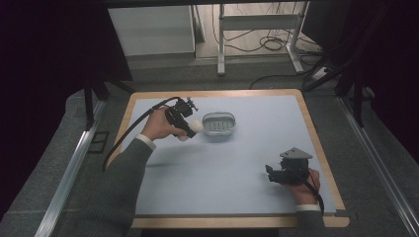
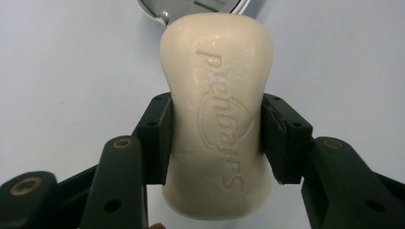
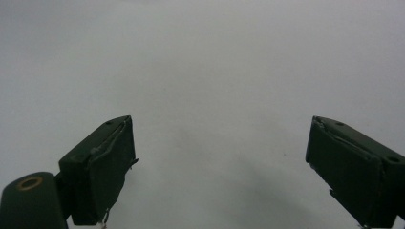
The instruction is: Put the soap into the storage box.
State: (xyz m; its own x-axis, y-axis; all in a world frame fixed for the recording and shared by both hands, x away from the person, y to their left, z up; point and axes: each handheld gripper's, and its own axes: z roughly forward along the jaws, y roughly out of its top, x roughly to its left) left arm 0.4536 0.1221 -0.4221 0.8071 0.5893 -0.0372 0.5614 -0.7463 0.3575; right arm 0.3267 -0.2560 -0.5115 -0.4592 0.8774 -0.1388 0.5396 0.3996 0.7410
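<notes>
Soap bar (image 2: 217,114), cream, pinched at its narrow waist between the two black pads (image 2: 157,138) of the left gripper (image 2: 216,136). Clamped from both sides, embossed lettering facing the left gripper view, ends sticking out past the pads above and below. Carried clear of the pale blue mat (image 1: 237,163), seen in the high view as a light lump (image 1: 196,126) at the tip of the left gripper (image 1: 190,126), just beside the near-left rim of the soap dish (image 1: 219,123). Not over the dish, not in it: hovering right at its edge. Same dish peeking in at the top of the left gripper view (image 2: 191,7), just beyond the far end of the bar. Oval, translucent grey, ribbed inside, sitting on the far half of the mat.

Right gripper (image 1: 271,173) well apart, down near the right front corner of the table, hand low on the mat. Jaws spread wide in the right gripper view (image 3: 222,167), nothing between them, bare mat beneath. Grey three-cornered plate on top, cable trailing back past the wrist.
</notes>
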